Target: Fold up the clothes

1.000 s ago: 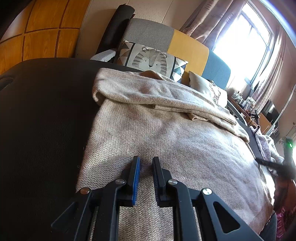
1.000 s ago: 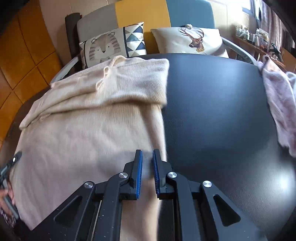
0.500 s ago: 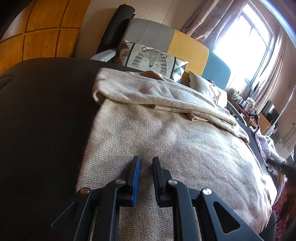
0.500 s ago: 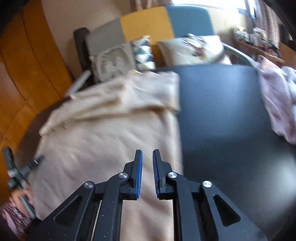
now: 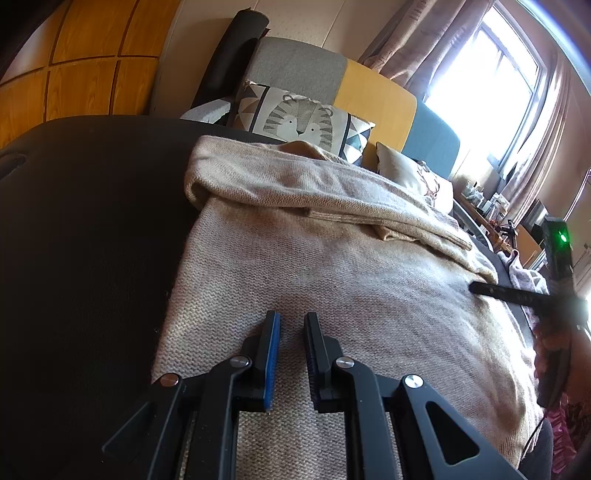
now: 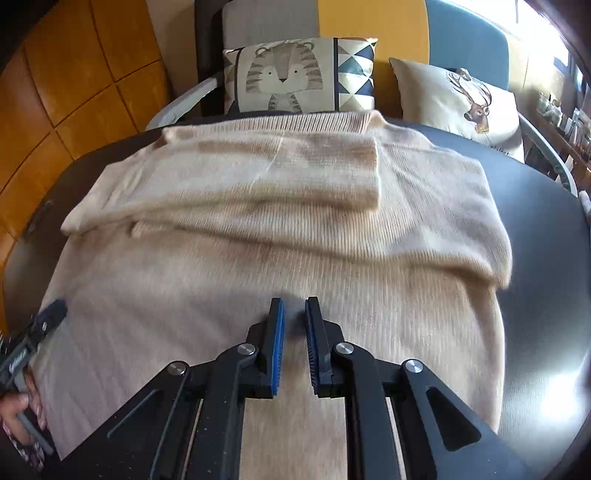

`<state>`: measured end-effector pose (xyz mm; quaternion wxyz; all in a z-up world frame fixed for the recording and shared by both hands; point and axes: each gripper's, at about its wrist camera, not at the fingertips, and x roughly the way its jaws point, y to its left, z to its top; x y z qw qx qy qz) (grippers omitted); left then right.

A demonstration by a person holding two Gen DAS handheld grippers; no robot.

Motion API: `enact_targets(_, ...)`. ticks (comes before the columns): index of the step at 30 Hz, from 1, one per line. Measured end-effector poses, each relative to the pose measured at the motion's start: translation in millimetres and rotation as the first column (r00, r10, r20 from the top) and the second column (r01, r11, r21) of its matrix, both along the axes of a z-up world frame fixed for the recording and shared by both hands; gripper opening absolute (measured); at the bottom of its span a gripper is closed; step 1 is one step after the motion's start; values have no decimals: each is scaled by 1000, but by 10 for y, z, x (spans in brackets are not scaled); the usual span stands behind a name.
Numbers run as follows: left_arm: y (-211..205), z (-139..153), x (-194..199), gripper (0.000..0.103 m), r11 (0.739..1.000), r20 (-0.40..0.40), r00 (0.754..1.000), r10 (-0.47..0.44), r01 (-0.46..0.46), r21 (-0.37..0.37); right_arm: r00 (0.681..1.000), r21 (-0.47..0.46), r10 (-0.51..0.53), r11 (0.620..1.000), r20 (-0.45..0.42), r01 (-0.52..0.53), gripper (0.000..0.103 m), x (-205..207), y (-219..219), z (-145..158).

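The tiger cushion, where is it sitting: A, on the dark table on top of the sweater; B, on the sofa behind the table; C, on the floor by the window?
B: the tiger cushion leans against the sofa back, behind the beige sweater.

Your left two-finger gripper (image 5: pixel 291 323) is matte black plastic with triangular cut-outs, silver round screw heads at the pivots and ribbed blue pads lining both fingers. Your right two-finger gripper (image 6: pixel 294 308) is built the same way, with faint pale specks on its black arms. At the right edge of the left wrist view, its black housing carries a lit green lamp, above your pink patterned sleeve (image 5: pixel 561 428).
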<state>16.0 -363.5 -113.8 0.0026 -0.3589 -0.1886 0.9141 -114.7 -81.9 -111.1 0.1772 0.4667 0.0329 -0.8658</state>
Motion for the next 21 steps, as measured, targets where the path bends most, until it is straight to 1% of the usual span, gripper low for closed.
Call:
enact_targets(5,7,3,8,13,1000,0,1000,2,-2,4,1000,-1,28,1000,-10,-28,13,485,80,-17)
enact_targets(8,0,5,5,13,1000,0,1000,2,-2,8,1000,-32,26,999,-3,-26,13,699,138,-32)
enact_targets(16,-1,9,-6,13,1000,2,1000,3,-3,3,999,-158,-5,987,40,11,13,1108,390,-49)
enact_targets(21,-16,8,-14,13,1000,0,1000,2,-2,7,997,-201,2,979,72,13,13,1194,475,-39)
